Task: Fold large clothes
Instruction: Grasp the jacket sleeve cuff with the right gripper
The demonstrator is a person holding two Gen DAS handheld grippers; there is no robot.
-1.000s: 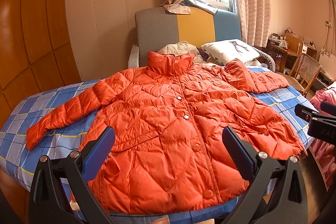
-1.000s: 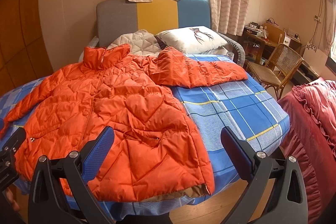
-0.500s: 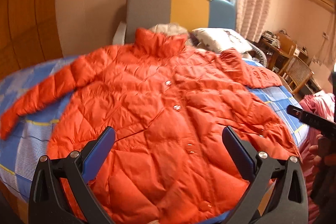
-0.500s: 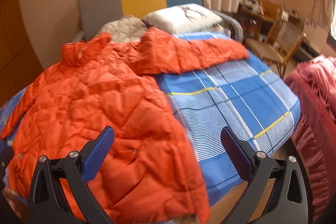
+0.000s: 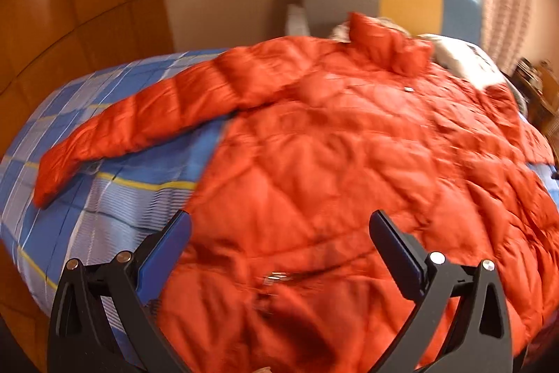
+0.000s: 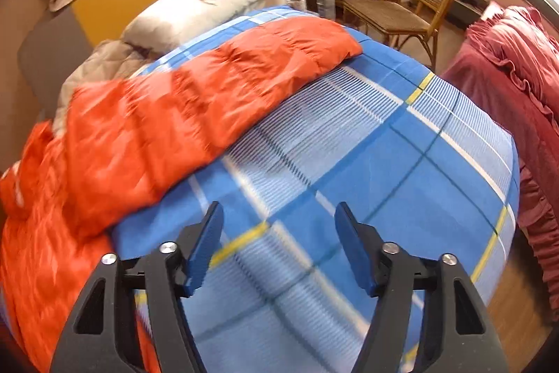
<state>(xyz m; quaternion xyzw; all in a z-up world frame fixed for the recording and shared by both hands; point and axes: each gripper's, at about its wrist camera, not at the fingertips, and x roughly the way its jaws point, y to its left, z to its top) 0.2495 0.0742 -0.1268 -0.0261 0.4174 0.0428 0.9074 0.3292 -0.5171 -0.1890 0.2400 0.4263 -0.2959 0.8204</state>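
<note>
Fingertips of the left gripper are spread wide above the lower front of the orange jacket, with nothing held. On the right gripper the jaws are closing, with only the blue checked bedspread seen between them and no fabric caught. For a clean fold, the sleeve would best be pinched near its cuff, so that it can be carried across the chest without dragging the body. The jacket is spread face up on the bed, quilted, puffy, snapped shut, both sleeves stretched outward.
</note>
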